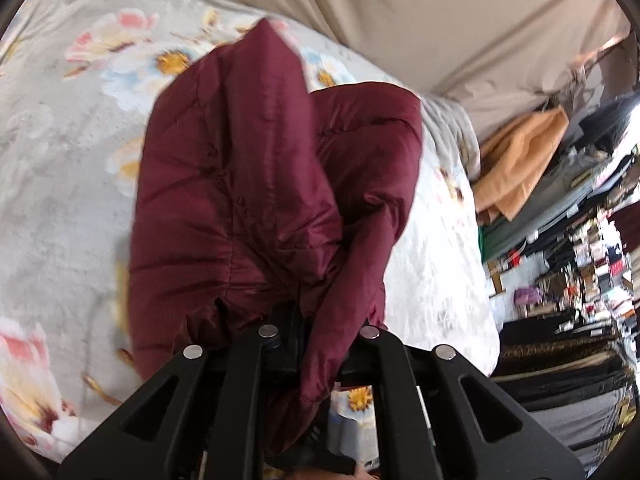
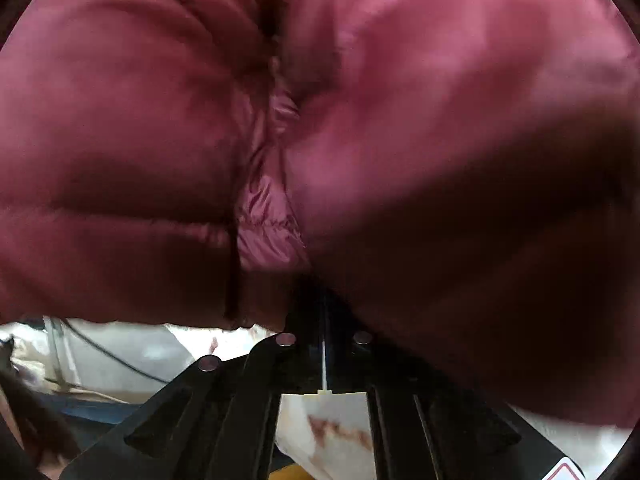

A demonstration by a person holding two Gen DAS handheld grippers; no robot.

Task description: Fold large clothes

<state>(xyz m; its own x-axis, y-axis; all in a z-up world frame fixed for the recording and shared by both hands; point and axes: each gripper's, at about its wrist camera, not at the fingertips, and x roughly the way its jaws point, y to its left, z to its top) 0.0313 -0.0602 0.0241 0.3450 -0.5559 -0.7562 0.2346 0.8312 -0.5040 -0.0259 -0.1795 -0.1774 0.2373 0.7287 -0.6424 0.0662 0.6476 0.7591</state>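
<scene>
A maroon quilted puffer jacket (image 1: 256,184) hangs bunched from my left gripper (image 1: 316,324), which is shut on its fabric and holds it above a floral bedspread (image 1: 72,152). In the right wrist view the same jacket (image 2: 400,120) fills nearly the whole frame, very close to the camera. My right gripper (image 2: 324,304) is shut on a fold of it, and the fingertips are buried in the cloth.
Beige curtain (image 1: 400,12) hangs behind the bed. An orange cloth (image 1: 520,160) and cluttered shelves (image 1: 592,264) stand to the right of the bed. A cable (image 2: 112,356) and floor clutter show low left in the right wrist view.
</scene>
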